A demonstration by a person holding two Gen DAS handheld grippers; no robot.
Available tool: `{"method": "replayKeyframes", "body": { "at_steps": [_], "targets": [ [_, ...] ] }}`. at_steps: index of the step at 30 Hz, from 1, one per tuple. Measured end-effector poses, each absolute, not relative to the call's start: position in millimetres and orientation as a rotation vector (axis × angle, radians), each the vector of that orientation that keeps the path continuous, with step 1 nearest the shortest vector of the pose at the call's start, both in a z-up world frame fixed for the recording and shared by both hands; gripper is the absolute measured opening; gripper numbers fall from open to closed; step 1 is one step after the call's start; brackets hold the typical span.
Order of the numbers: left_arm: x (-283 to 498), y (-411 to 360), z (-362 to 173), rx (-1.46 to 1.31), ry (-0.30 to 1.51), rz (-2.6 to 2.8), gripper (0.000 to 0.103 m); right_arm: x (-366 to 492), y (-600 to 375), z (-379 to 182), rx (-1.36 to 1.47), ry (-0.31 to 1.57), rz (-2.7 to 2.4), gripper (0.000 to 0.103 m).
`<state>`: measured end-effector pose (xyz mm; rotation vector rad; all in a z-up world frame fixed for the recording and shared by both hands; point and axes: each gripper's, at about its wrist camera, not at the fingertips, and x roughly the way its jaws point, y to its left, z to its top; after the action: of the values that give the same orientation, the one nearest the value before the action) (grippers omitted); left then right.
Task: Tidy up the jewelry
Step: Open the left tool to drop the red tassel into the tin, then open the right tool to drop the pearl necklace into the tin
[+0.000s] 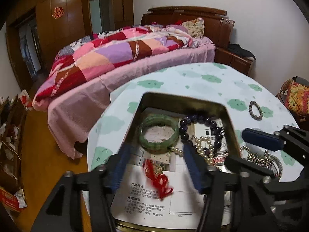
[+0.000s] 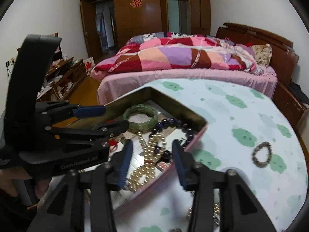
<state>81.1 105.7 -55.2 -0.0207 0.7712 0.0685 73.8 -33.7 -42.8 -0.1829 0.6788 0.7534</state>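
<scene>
Both wrist cams close, sharing tin (image 1: 229,119) (image 2: 195,137).

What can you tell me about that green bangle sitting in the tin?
The green bangle is a thick, translucent ring that looks like jade or glass, mottled pale and darker green. It lies flat on printed paper in the far left part of the open metal tin, whole and ungripped. A dark bead bracelet lies just beside it.

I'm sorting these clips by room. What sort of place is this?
A home bedroom, most likely: a bed with a patchwork quilt, a wooden wardrobe wall, and a round table holding a jewelry tin.
</scene>
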Motion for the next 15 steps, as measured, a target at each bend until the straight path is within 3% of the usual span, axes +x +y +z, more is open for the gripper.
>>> {"method": "replayKeyframes", "body": {
  "at_steps": [15],
  "targets": [
    [67,57,-52,0.050,0.754,0.030,0.062,73,-165,-58,-0.027,0.788,0.477,0.052]
  ]
}}
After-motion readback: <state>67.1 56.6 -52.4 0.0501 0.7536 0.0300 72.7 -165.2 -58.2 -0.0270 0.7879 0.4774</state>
